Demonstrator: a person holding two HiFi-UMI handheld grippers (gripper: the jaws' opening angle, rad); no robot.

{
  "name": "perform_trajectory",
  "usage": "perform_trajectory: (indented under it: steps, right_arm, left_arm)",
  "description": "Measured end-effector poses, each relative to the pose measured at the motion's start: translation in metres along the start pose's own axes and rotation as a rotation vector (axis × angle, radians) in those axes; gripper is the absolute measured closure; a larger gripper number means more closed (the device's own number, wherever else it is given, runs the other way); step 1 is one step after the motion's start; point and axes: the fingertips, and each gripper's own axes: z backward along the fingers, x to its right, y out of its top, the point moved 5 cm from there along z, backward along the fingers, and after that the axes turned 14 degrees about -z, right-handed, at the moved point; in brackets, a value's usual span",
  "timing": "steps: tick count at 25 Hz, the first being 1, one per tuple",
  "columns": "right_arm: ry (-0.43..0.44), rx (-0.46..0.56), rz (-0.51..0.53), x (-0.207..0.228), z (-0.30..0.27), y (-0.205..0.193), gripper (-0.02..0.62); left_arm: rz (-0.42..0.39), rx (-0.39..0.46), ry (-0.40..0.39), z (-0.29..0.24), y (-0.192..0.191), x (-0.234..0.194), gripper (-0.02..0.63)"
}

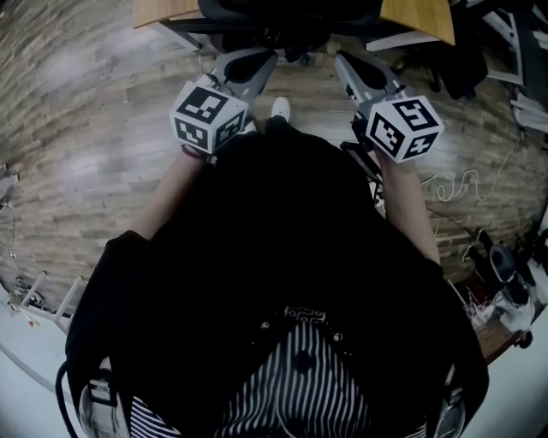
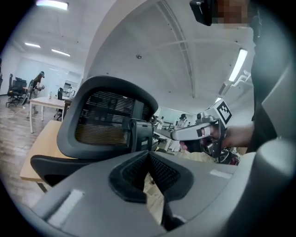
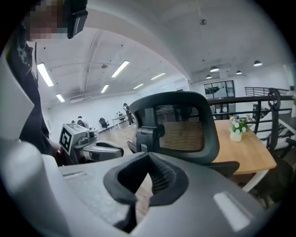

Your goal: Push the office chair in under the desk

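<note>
**A:** On the left, the left gripper [image 1: 267,58] points forward over the wood-plank floor [image 1: 103,154]. Its own view shows the ribbed pads pressed together at the tips, with nothing between them.

**B:** So it's closed and empty. What's ahead of it?

**A:** The black mesh-backed office chair [image 1: 287,21], dead centre at the top of the head view, with its back to the person. In the left gripper view it looms just past the jaws.

**B:** Any contact?

**A:** It's close, but I can't tell whether the tips touch. The chair stands right at the near edge of the light wooden surface [image 1: 419,13], and the desktop shows on both sides of its back.

**B:** And over on the right?

**A:** The right gripper [image 1: 344,62] aims at the other side of that chair back, roughly level with its twin. In its own view the pads meet too, so it's closed with nothing gripped. There the chair fills the frame, with the surface behind it.
</note>
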Motion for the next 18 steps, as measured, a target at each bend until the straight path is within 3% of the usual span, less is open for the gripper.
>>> perform_trajectory:
  steps: [10,18]
  right_arm:
    - [0.029,-0.007,0.002,-0.013,-0.014,-0.003,0.597]
    - [0.042,-0.007,0.012,-0.018,-0.025,0.003,0.597]
  left_arm:
    - [0.005,-0.009,0.008,0.007,-0.003,-0.010,0.600]
    - [-0.063,-0.022,0.008,0.013,0.001,-0.013,0.600]
